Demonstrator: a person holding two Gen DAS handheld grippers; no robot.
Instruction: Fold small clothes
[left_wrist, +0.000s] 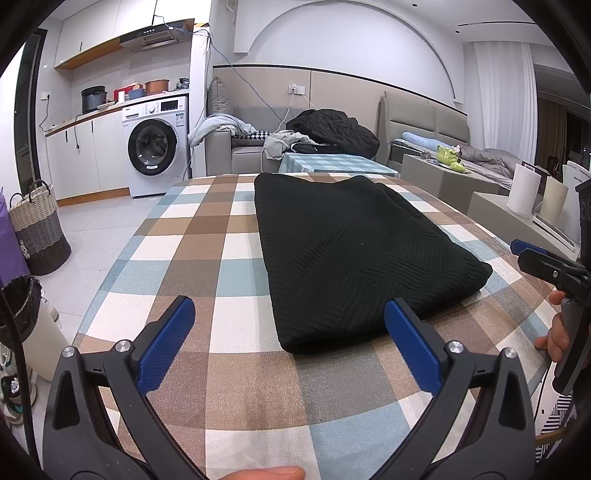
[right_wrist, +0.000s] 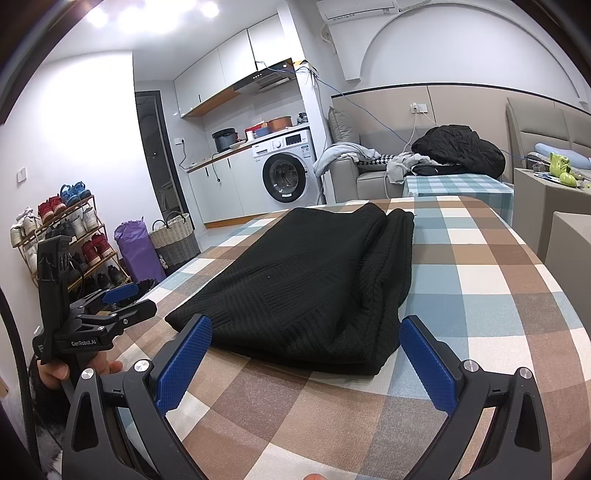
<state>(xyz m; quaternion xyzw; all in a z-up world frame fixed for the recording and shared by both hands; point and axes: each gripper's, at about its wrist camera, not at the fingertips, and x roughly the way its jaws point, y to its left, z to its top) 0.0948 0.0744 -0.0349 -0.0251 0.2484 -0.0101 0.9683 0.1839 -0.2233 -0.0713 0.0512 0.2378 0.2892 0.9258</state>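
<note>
A black knitted garment (left_wrist: 354, 254) lies folded into a long rectangle on the checked tablecloth (left_wrist: 207, 236). My left gripper (left_wrist: 290, 317) is open, just short of the garment's near left corner, with nothing between its blue pads. In the right wrist view the same garment (right_wrist: 314, 273) lies ahead, and my right gripper (right_wrist: 306, 338) stands open around its near end without holding it. The right gripper (left_wrist: 532, 254) also shows at the right edge of the left wrist view. The left gripper (right_wrist: 122, 299) shows at the left of the right wrist view, held by a hand.
The table (right_wrist: 487, 280) has bare cloth on both sides of the garment. Beyond its far edge are a second checked table (left_wrist: 332, 162), a sofa with a pile of clothes (left_wrist: 332, 129), and a washing machine (left_wrist: 155, 144). A woven basket (left_wrist: 37, 229) and a shoe rack (right_wrist: 62, 236) stand on the floor to the left.
</note>
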